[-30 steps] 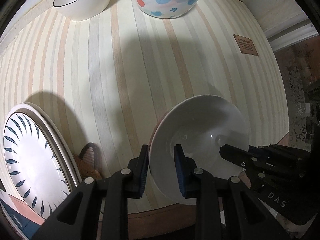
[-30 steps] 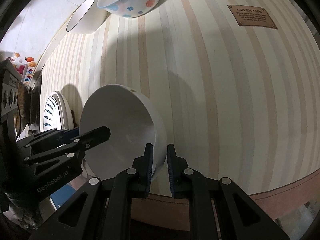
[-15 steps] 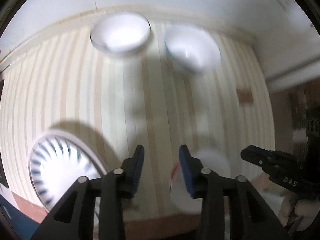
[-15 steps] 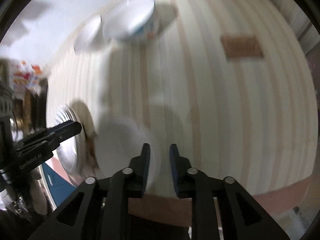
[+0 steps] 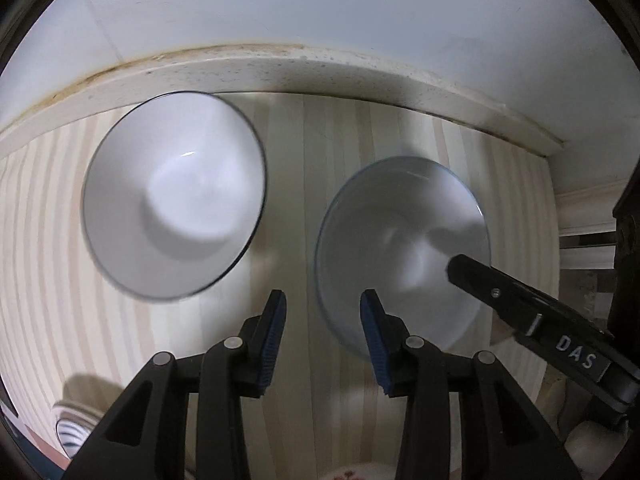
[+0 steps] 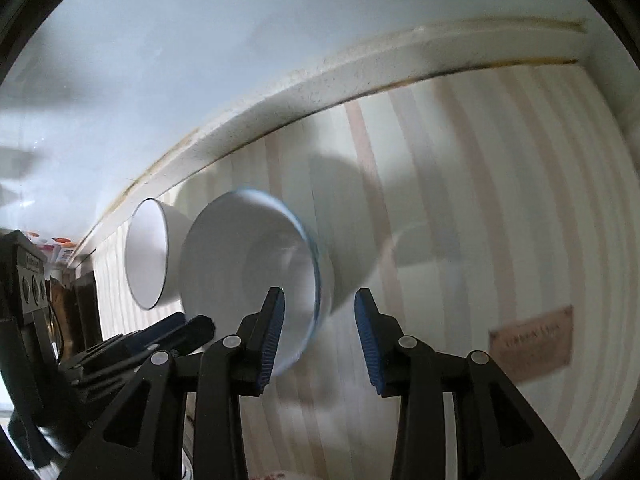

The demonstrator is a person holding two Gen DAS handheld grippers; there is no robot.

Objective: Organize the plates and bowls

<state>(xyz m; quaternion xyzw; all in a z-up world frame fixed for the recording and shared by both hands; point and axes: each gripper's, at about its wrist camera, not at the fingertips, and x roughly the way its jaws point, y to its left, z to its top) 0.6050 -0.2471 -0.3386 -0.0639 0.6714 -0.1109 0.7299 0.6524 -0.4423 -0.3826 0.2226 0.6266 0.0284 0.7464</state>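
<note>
We find the left gripper point(image 5: 322, 320) spread and empty. The right gripper point(image 6: 319, 320) is likewise spread, near the blue-rimmed bowl point(image 5: 400, 256) beside the dark-rimmed bowl point(image 5: 174, 196).

- A white bowl with a thin dark rim point(image 5: 174, 210) stands upright on the striped cloth near the back edge, to my left.
- A pale blue-rimmed bowl point(image 5: 402, 256) stands just beside it, to the right.
- A blue-patterned plate point(image 5: 74, 432) shows partly at my lower left.
</note>
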